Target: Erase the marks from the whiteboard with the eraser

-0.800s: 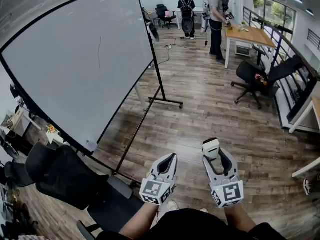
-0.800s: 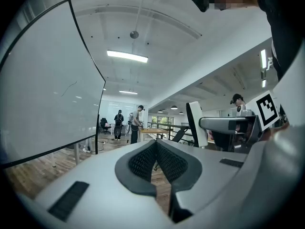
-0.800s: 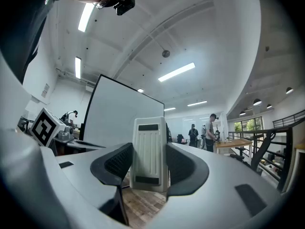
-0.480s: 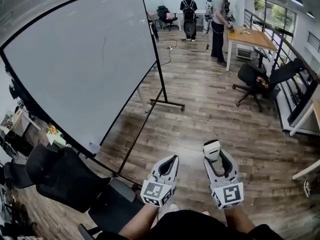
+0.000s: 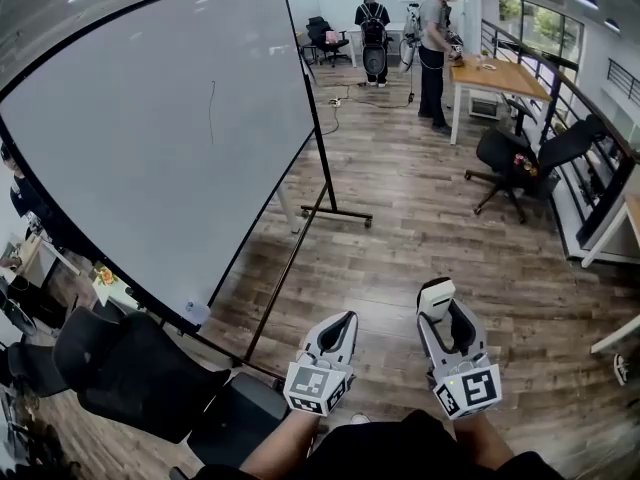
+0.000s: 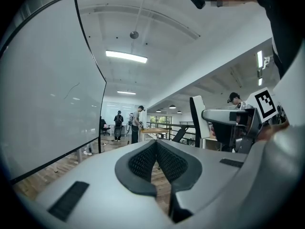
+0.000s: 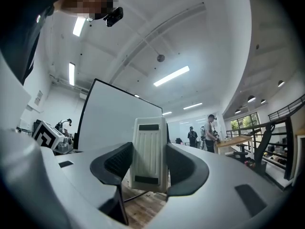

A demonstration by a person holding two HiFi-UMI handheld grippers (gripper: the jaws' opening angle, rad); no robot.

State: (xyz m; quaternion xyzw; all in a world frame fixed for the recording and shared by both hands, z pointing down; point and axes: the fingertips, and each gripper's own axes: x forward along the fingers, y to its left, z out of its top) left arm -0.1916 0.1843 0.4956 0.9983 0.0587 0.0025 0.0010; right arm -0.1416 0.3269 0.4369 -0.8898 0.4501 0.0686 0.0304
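- Since the earlier frames the whiteboard (image 5: pixel 150 138) has drifted rightward in the head view. The right gripper (image 5: pixel 438 300) now sits a touch lower and further right, so the person seems to be closing in on the board.
- At the right gripper, the fingers (image 7: pixel 114 162) pinch the eraser (image 7: pixel 149 151) upright, with its top end standing beyond the tips.
- At the left gripper (image 5: pixel 343 323), the fingers are pressed together with nothing between them.
- Held low over the wooden floor (image 5: pixel 420 218), the eraser is well apart from the board.
- One thin vertical mark (image 5: pixel 211 110) shows high on the board.
- To do this step well, the eraser should be raised to that stroke and its wiping face laid flat. It should then run along the line with even pressure, as the free-standing board may rock.
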